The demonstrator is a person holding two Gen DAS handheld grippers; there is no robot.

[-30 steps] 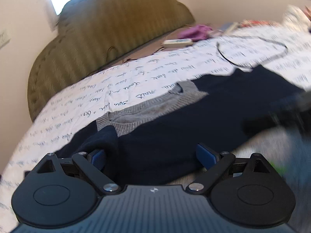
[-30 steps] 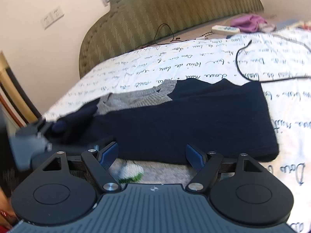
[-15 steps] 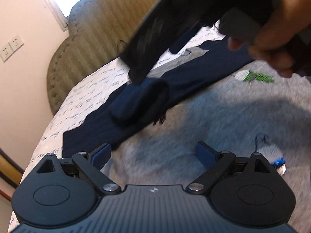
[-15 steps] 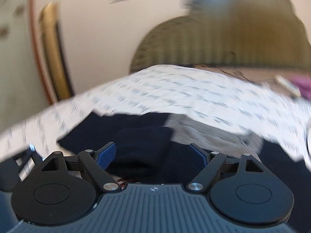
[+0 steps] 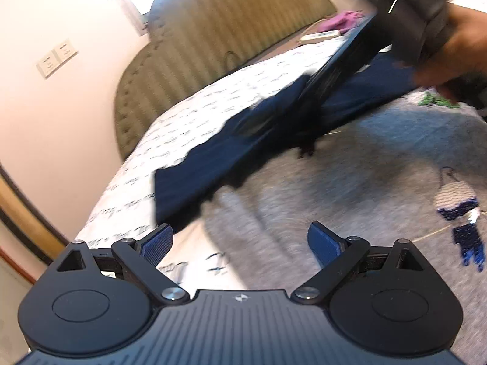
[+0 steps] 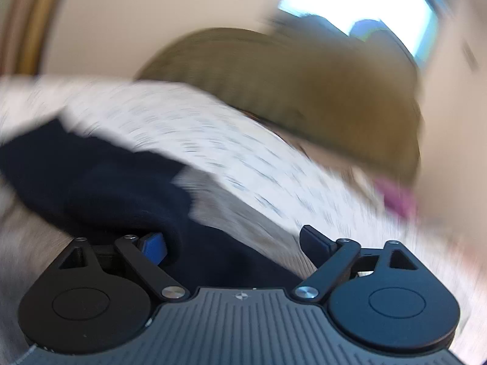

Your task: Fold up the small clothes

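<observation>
Left gripper point(image 5: 240, 245) spread wide, empty, above grey knit garment point(image 5: 350, 188). Right gripper point(image 6: 232, 243) just opening; dark navy knitted sweater point(image 6: 100, 182) loose between fingers, likely releasing fold.

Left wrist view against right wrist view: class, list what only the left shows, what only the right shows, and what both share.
Only the left: the left gripper, open over a grey garment, wall sockets, and a hand.

Only the right: the right gripper's own fingers, spread, and a bright window.

Both: the navy garment, printed bedsheet and olive headboard.
</observation>
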